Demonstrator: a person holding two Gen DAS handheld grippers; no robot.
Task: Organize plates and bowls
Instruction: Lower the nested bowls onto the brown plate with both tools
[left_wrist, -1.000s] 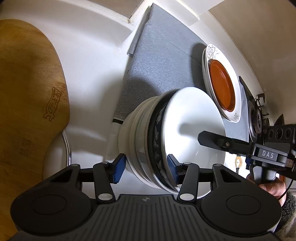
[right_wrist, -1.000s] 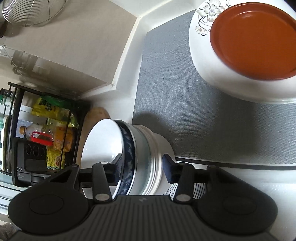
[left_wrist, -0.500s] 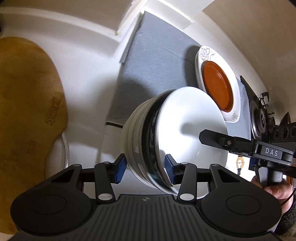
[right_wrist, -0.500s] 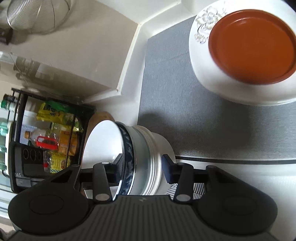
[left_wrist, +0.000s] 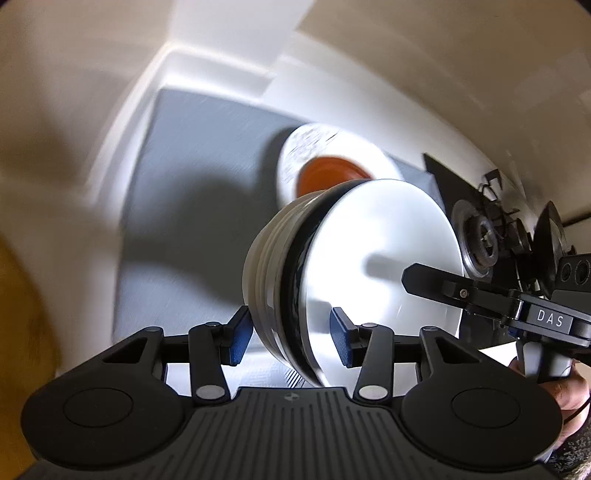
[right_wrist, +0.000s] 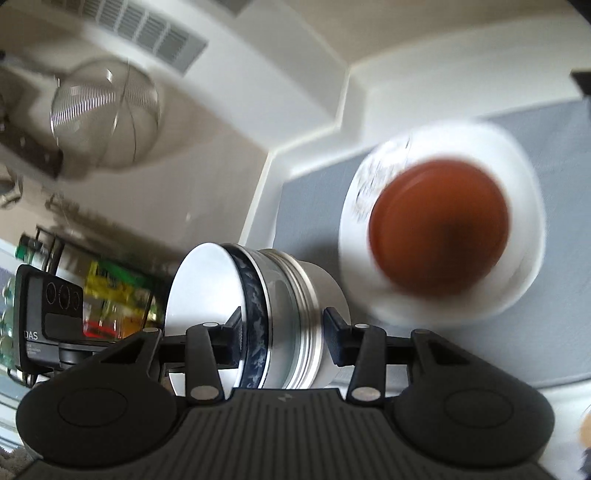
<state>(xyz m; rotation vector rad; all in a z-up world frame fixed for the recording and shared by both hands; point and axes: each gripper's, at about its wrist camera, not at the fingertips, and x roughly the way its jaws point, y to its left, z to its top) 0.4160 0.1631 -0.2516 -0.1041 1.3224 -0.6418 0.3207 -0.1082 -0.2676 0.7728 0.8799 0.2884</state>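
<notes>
A stack of nested bowls (left_wrist: 325, 280), white with one blue-patterned bowl in it, is held between both grippers above the grey mat (left_wrist: 192, 206). My left gripper (left_wrist: 291, 339) is shut on one side of the stack's rims. My right gripper (right_wrist: 282, 339) is shut on the opposite side of the stack (right_wrist: 273, 314). Beyond the stack a white floral plate (right_wrist: 517, 280) with a brown plate (right_wrist: 439, 225) on top lies on the mat. The pair also shows in the left wrist view (left_wrist: 325, 173).
A gas burner (left_wrist: 480, 243) is to the right of the mat. A wire strainer (right_wrist: 107, 114) hangs on the wall. A black rack with bottles (right_wrist: 114, 295) stands at the left. A wooden board (left_wrist: 22, 325) lies at the left edge.
Both grippers have lifted the bowl stack off the mat and carried it toward the floral plate. The views have tilted up and blurred with the motion.
</notes>
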